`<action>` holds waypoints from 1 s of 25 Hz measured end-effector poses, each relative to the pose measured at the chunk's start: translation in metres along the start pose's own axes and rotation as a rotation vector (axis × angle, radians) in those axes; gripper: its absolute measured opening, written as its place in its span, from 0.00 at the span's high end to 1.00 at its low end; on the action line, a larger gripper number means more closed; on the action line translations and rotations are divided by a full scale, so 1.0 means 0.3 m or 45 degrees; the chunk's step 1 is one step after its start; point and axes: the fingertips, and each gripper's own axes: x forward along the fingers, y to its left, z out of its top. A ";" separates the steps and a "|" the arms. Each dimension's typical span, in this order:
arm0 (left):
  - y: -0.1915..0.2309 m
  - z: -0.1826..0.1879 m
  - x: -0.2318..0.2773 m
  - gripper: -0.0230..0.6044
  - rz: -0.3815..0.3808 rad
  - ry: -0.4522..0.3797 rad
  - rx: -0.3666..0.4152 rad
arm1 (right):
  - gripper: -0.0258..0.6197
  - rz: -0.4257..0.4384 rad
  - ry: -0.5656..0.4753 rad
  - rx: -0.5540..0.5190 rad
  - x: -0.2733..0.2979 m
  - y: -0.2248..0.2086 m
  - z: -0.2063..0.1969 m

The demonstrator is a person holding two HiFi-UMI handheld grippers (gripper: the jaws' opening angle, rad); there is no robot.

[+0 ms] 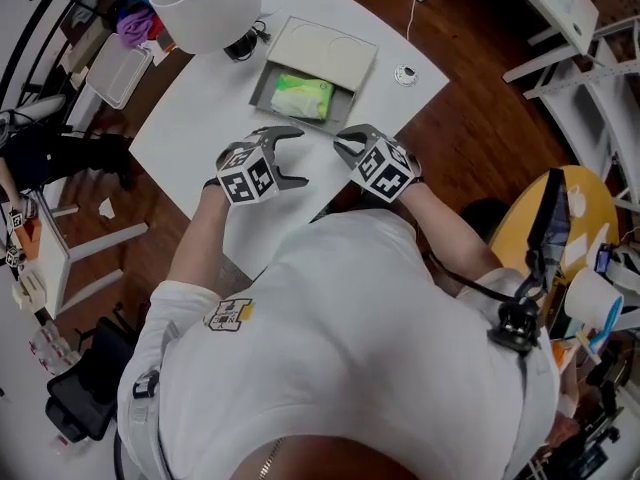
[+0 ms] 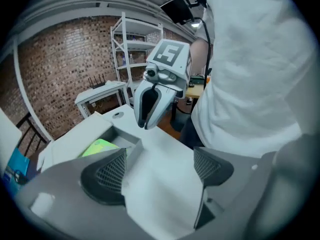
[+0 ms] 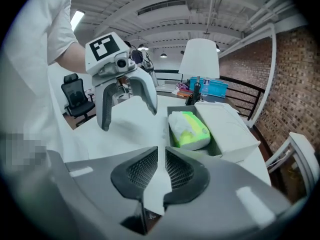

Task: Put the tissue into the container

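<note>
**Both grippers empty over the surface, tissue pack already in the container**

The white surface (image 1: 195, 118) took up the middle of the head view, with wood floor around it. A person in a white shirt (image 1: 350, 348) leaned over its near edge. A big white lamp shade (image 1: 205, 6) stood at the far left corner.

The grey container (image 1: 262, 88) sat open toward the far side of the surface. A pale lid (image 1: 322, 48) lay along its far side, and I could not tell whether it overlapped the rim.

The left gripper (image 1: 297, 158) hung over the surface near the container. Its jaws were wide apart, with only bare surface between them. The right gripper (image 1: 342, 145) was just beside it, also near the container. Its jaws were drawn almost together, leaving a thin gap, and it held nothing.

The tissue (image 1: 303, 96), a green and white pack, lay flat inside the container, apart from both grippers. A small round thing (image 1: 405, 73) sat near the right edge of the surface.
</note>
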 end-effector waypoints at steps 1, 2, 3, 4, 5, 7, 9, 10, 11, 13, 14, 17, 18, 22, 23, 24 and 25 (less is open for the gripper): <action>-0.044 -0.017 0.002 0.29 -0.002 -0.017 -0.027 | 0.89 -0.001 -0.002 0.015 -0.004 0.034 -0.009; -0.086 -0.032 0.004 0.29 -0.006 -0.034 -0.049 | 0.90 -0.003 -0.001 0.029 -0.007 0.066 -0.019; -0.125 -0.044 0.007 0.29 -0.013 -0.054 -0.071 | 0.90 -0.006 0.003 0.043 -0.009 0.096 -0.031; -0.162 -0.056 0.009 0.29 -0.022 -0.076 -0.094 | 0.90 -0.010 0.009 0.057 -0.010 0.125 -0.045; -0.198 -0.068 0.012 0.31 -0.030 -0.097 -0.116 | 0.90 -0.012 0.018 0.075 -0.010 0.155 -0.061; -0.268 -0.095 0.022 0.35 -0.049 -0.130 -0.150 | 0.90 -0.022 0.032 0.118 -0.010 0.212 -0.093; -0.332 -0.118 0.033 0.40 -0.067 -0.154 -0.177 | 0.91 -0.031 0.048 0.153 -0.010 0.264 -0.122; -0.362 -0.124 0.037 0.43 -0.071 -0.166 -0.196 | 0.91 -0.030 0.056 0.162 -0.010 0.291 -0.135; -0.390 -0.122 0.040 0.47 -0.069 -0.183 -0.218 | 0.92 -0.026 0.062 0.165 -0.012 0.317 -0.147; -0.447 -0.108 0.057 0.55 -0.059 -0.215 -0.265 | 0.93 -0.013 0.071 0.164 -0.021 0.364 -0.174; -0.475 -0.099 0.069 0.60 -0.056 -0.227 -0.286 | 0.94 -0.005 0.075 0.162 -0.028 0.383 -0.189; -0.558 -0.071 0.102 0.78 -0.040 -0.254 -0.330 | 0.96 0.023 0.095 0.147 -0.048 0.440 -0.239; -0.585 -0.061 0.112 0.86 -0.028 -0.262 -0.345 | 0.96 0.033 0.102 0.135 -0.056 0.461 -0.258; -0.684 -0.034 0.159 0.95 0.018 -0.264 -0.437 | 0.96 0.072 0.111 0.092 -0.091 0.530 -0.325; -0.713 -0.030 0.171 0.95 0.024 -0.264 -0.466 | 0.96 0.082 0.116 0.080 -0.099 0.548 -0.341; -0.745 -0.028 0.184 0.95 0.030 -0.264 -0.496 | 0.96 0.094 0.122 0.066 -0.107 0.569 -0.356; -0.779 -0.028 0.197 0.95 0.035 -0.261 -0.523 | 0.96 0.107 0.128 0.052 -0.115 0.590 -0.371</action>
